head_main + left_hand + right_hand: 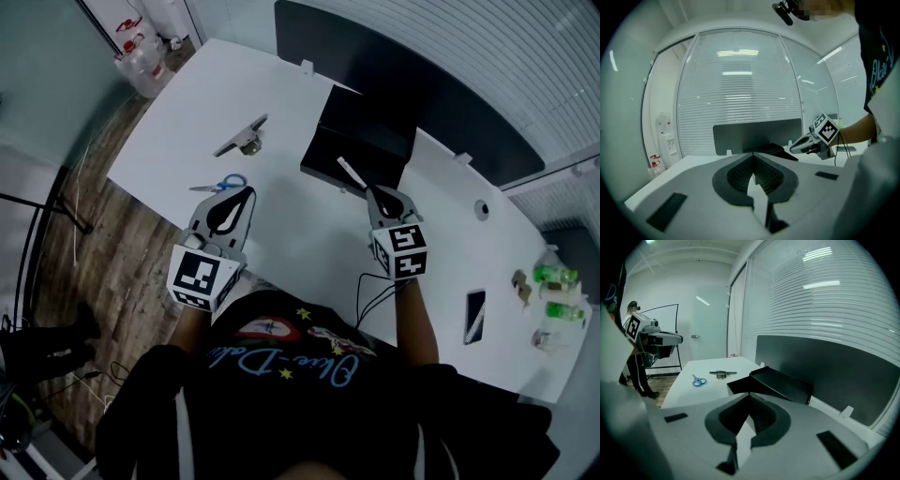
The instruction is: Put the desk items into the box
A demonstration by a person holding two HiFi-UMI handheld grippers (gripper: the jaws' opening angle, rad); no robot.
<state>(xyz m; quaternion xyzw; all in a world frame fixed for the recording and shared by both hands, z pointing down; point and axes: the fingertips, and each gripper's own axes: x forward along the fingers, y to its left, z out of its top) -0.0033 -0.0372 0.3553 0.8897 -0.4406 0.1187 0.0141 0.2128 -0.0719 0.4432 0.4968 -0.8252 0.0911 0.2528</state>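
Observation:
A black open box (361, 141) stands at the back of the white desk (309, 234). Blue-handled scissors (220, 185) lie at the left, with a grey metal desk item (246, 139) beyond them. My left gripper (249, 192) hovers just right of the scissors, shut and empty; its jaws (753, 159) meet at the tip. My right gripper (372, 190) is shut near the box's front right corner, and I see nothing between its jaws (750, 397). A thin white stick (352, 173) lies at the box's near rim just ahead of it; contact is unclear. The box (773, 383) and scissors (698, 380) also show ahead of the right gripper.
A dark partition screen (412, 84) runs behind the desk. At the right end are a black phone (475, 314) and green bottles (555, 291). Water jugs (141, 56) stand on the floor at the far left. A cable (370, 291) trails from the right gripper.

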